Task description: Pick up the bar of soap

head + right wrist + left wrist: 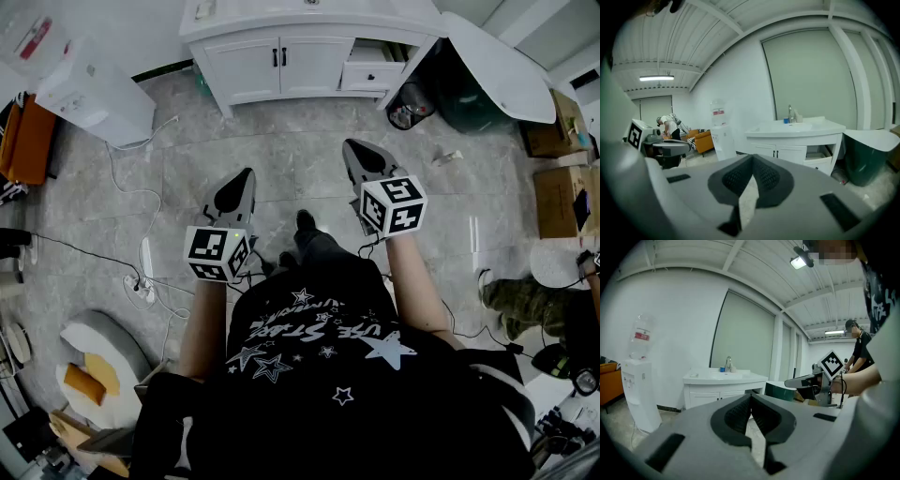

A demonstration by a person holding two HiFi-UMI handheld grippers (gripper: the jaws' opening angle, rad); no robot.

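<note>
I cannot make out a bar of soap for certain; a small pale item [202,9] lies on the top of the white vanity [309,37], too small to tell. Both grippers hang in the air above the grey floor, a good way short of the vanity [724,380] [797,131]. My left gripper [246,174] [751,397] is shut, its dark pads meeting with nothing between them. My right gripper [351,146] [752,158] is shut and empty too. Each gripper shows in the other's view.
A water dispenser [94,94] stands left of the vanity, whose right drawer [375,70] is pulled out. A bin [410,105] and a white board [497,66] are at its right. Cables and a power strip [141,281] lie on the floor. Cardboard boxes [562,187] and another person's leg [525,300] are at the right.
</note>
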